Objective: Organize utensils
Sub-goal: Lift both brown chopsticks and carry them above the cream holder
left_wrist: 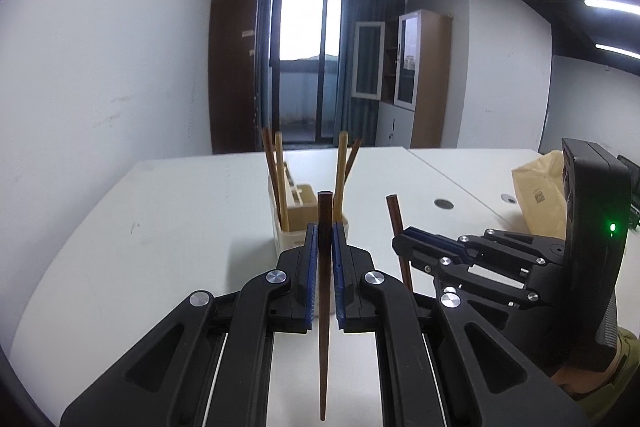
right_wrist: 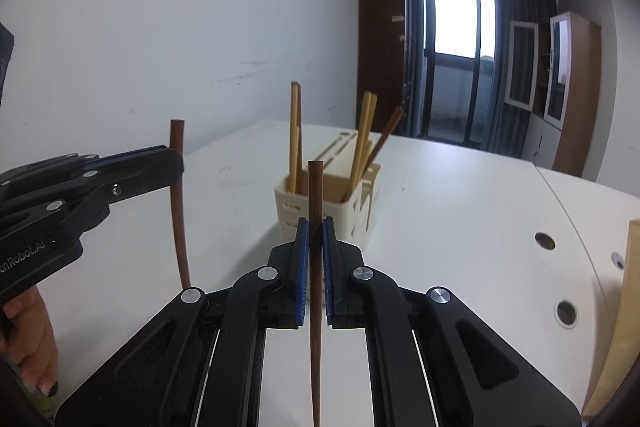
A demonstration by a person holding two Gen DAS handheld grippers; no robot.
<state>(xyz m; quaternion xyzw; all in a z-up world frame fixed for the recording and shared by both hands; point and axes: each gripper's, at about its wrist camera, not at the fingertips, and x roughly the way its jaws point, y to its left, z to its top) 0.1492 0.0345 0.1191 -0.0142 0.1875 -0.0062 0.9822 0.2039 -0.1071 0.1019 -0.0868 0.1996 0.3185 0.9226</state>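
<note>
Dark chopstick [left_wrist: 325, 291] upright, pinched in left hand-held gripper [left_wrist: 325, 239] (right likewise), seemingly short of holder [left_wrist: 298, 227].

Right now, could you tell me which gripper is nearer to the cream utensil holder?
Left, though only slightly. The left gripper, shut on a dark chopstick, points straight at the cream utensil holder. The right gripper, also holding a dark chopstick, sits slightly farther back.

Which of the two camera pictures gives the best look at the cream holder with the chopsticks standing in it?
The right wrist view: the holder shows its slotted side, its open top and the light chopsticks inside. In the left wrist view the holder sits partly hidden behind the left gripper and the dark chopstick it clamps.
</note>
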